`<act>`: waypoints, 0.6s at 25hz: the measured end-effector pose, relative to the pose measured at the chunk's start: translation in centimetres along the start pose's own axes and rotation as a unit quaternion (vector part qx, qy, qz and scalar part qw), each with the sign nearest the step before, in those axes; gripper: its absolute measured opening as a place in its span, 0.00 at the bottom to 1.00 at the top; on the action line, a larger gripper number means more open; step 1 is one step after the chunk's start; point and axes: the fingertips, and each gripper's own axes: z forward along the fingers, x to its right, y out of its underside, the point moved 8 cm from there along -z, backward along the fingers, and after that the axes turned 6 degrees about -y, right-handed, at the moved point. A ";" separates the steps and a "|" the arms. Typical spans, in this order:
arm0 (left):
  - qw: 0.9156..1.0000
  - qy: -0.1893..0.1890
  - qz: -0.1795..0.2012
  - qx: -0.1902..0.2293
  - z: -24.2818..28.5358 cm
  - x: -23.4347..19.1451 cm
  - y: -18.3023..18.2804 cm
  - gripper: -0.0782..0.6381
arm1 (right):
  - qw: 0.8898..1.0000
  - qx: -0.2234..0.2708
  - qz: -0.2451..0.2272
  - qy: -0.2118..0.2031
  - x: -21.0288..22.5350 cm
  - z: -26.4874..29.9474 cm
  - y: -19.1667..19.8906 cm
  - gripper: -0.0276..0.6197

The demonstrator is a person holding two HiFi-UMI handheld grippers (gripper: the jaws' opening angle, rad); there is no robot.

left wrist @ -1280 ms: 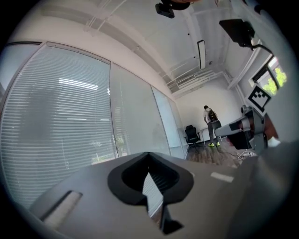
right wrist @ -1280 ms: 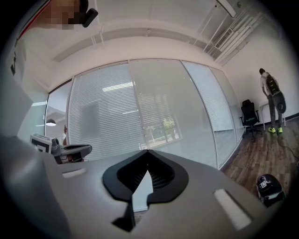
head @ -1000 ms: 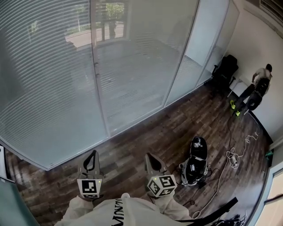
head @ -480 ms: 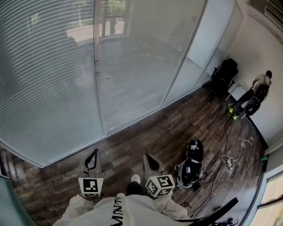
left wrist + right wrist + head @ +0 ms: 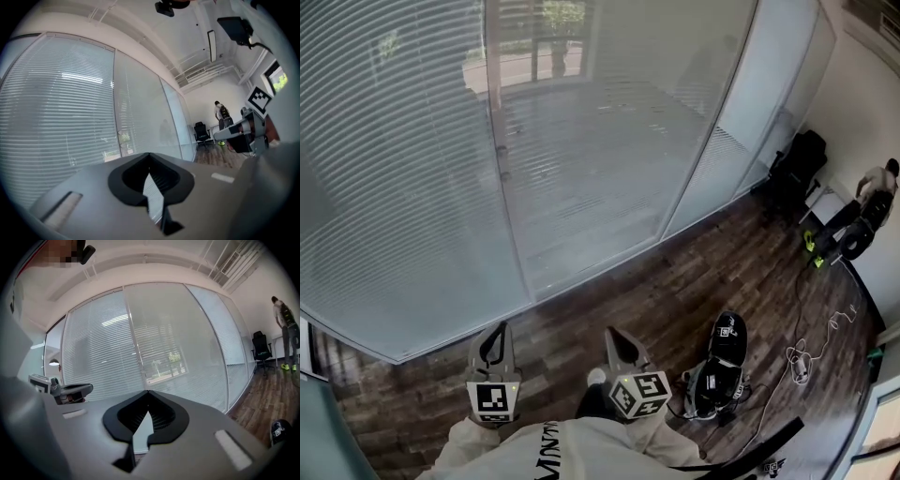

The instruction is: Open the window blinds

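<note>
The window blinds [image 5: 394, 169] fill the scene ahead of you, down over every pane, with greenery showing faintly through the slats. Below the blinds, the dark wooden floor [image 5: 675, 291] runs off to the right. At the far right end of the blinds stands a black chair [image 5: 795, 167], and past it a person [image 5: 874, 186] bends over. A black bag [image 5: 719, 367] lies on the floor well back from the blinds, with a white cable [image 5: 806, 356] trailing beside it. Your left tongs [image 5: 497, 328] and right tongs [image 5: 612, 332] both point toward the blinds, well apart from them. In each gripper view, the tips are pinched together with nothing between them.
</note>
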 end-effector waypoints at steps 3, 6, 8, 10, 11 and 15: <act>1.000 0.001 0.011 -0.006 2.4 0.7 -0.6 0.11 | 1.000 0.002 0.005 -0.005 2.1 1.5 -1.1 0.04; 1.000 -0.003 0.008 -0.008 4.8 1.6 -1.2 0.11 | 1.000 0.002 0.006 -0.012 4.4 2.7 -2.3 0.04; 1.000 -0.006 0.009 -0.010 6.3 2.3 -1.5 0.11 | 1.000 0.000 0.008 -0.017 5.9 3.6 -2.8 0.04; 1.000 -0.010 0.011 -0.013 7.6 2.7 -1.7 0.11 | 1.000 -0.002 0.009 -0.022 7.1 4.5 -3.3 0.04; 1.000 -0.013 0.011 -0.014 8.2 2.9 -1.9 0.11 | 1.000 -0.003 0.009 -0.025 7.6 4.9 -3.6 0.04; 1.000 -0.021 0.013 -0.018 10.3 3.5 -2.3 0.11 | 0.999 -0.006 0.013 -0.037 9.6 6.5 -4.3 0.04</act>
